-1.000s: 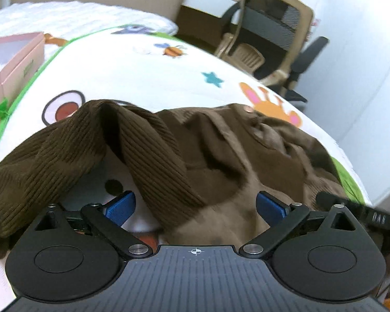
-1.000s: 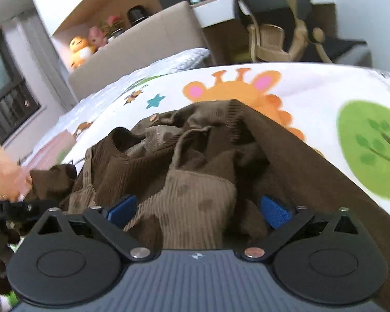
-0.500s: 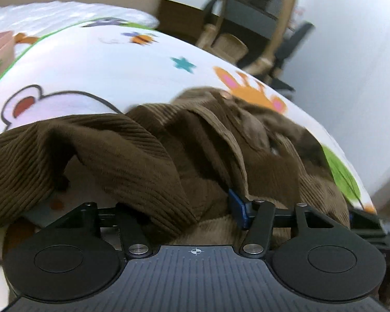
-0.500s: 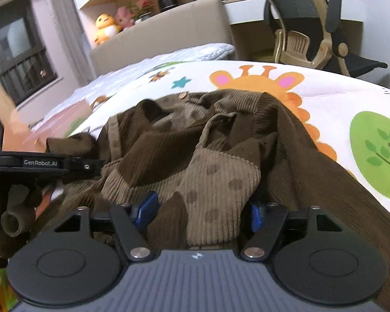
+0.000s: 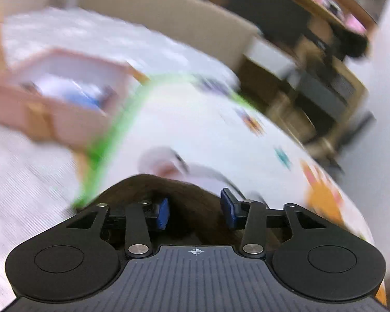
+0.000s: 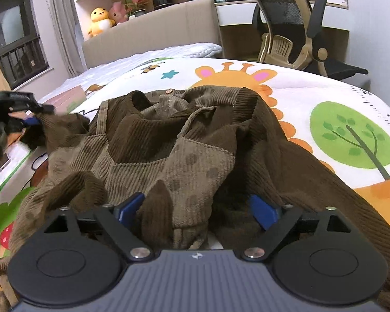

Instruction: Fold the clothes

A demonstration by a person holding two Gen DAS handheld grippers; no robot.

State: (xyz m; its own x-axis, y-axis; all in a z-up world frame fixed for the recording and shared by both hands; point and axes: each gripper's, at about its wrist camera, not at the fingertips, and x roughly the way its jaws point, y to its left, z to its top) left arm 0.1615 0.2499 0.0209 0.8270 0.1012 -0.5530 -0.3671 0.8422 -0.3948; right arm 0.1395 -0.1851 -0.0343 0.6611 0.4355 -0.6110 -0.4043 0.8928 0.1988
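A brown corduroy garment (image 6: 184, 140) with lighter dotted panels lies crumpled on a cartoon play mat (image 6: 325, 98). My right gripper (image 6: 195, 210) hangs over its near hem, open, with a fold of cloth lying loosely between the blue pads (image 6: 262, 212). My left gripper (image 5: 195, 212) is shut on a dark brown piece of the garment (image 5: 192, 202), which bunches between its pads. In the right wrist view the left gripper (image 6: 20, 109) is at the far left, holding a sleeve (image 6: 59, 127) drawn out sideways. The left wrist view is heavily blurred.
A pink open box (image 5: 59, 98) sits beyond the mat's green border (image 5: 111, 135) on a white quilted bed (image 6: 148, 57). A beige headboard (image 6: 153, 33), an office chair (image 6: 293, 26) and a desk stand behind. Plush toys (image 6: 101, 20) sit on a shelf.
My left gripper has swung left and away with the sleeve, now facing the pink box. My right gripper's fingers have spread slightly wider over the hem.
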